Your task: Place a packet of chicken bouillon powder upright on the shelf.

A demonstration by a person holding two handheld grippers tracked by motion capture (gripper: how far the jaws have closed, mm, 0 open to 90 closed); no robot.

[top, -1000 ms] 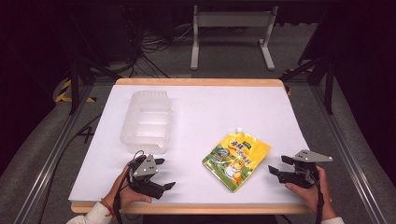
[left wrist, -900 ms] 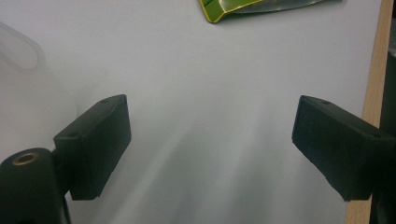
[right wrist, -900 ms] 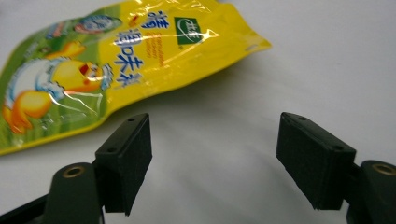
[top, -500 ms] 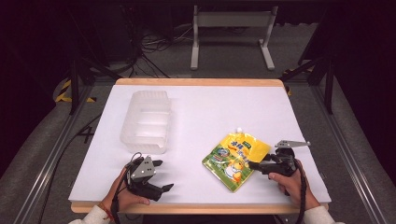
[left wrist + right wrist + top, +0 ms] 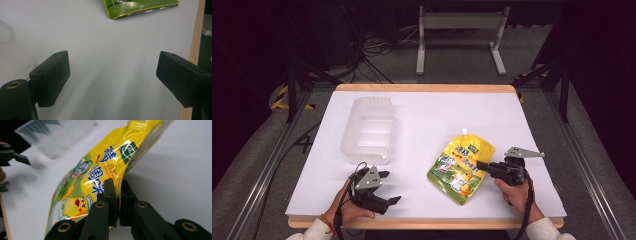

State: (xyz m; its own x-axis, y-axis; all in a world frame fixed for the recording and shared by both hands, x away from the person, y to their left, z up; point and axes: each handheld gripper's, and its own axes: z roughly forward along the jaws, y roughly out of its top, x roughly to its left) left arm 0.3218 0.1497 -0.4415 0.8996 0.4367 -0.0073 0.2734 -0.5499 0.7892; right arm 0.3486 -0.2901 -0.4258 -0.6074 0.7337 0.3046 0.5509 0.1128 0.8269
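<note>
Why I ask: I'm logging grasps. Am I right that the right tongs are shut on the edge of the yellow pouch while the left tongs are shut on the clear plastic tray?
Not quite. The left tongs are open and hold nothing, as the left gripper view shows: the jaws stand wide apart over bare table. The clear plastic tray sits untouched. The right tongs are indeed shut on the yellow pouch.

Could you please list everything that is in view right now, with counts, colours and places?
pouch: one, yellow and green with a white spout, right of centre on the table, its right edge pinched.
tub: one, clear plastic, left half of the table, toward the far side.
table: one, white top with a wooden edge.
metal stand: one, grey, on the floor beyond the table.
cables: several, dark, on the floor behind the table.
left tongs: one, black, near left edge, jaws wide apart over bare table.
right tongs: one, black, jaws closed on the pouch.
hands: two, at the near edge.
</note>
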